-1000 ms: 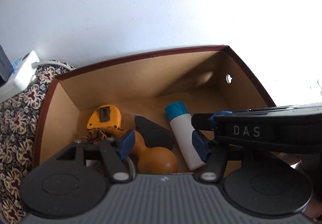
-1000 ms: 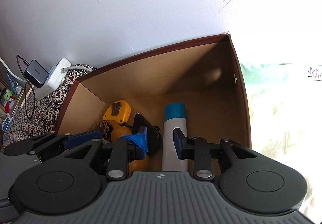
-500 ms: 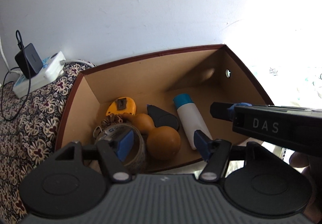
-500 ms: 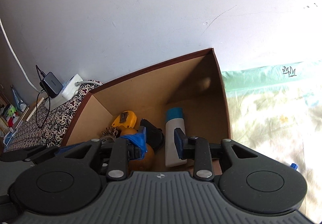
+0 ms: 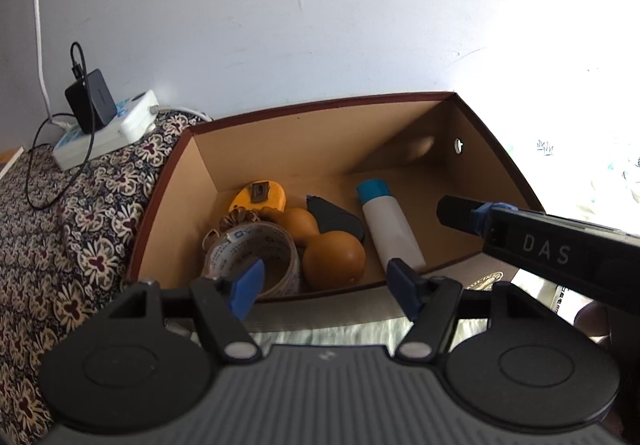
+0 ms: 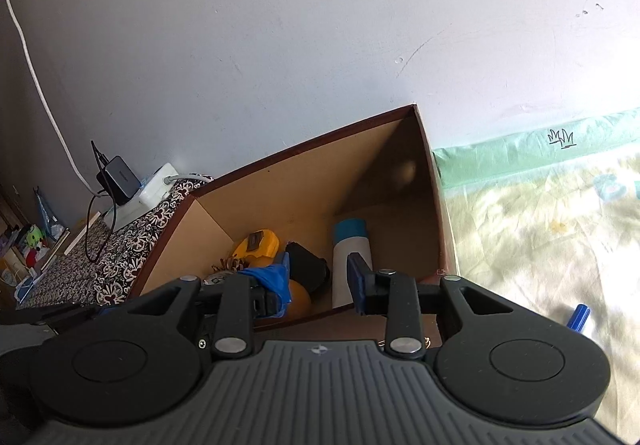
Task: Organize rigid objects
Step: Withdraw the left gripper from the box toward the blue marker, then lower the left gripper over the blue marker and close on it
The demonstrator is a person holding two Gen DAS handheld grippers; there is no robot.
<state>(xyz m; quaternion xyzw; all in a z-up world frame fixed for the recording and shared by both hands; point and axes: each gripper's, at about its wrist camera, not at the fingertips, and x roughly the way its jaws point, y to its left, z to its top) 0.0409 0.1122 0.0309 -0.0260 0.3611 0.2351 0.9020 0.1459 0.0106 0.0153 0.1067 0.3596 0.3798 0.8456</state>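
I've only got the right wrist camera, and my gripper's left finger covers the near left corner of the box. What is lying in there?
Observer: A roll of tape with blue print lies flat there, beside the orange gourd.
Operator: Is the left gripper holding anything?
Observer: No. It is open and empty, hovering at the near rim of the box.
Operator: Anything on the box's right wall? I see it edge-on.
Observer: A small round hole sits near the top of it, toward the back corner.
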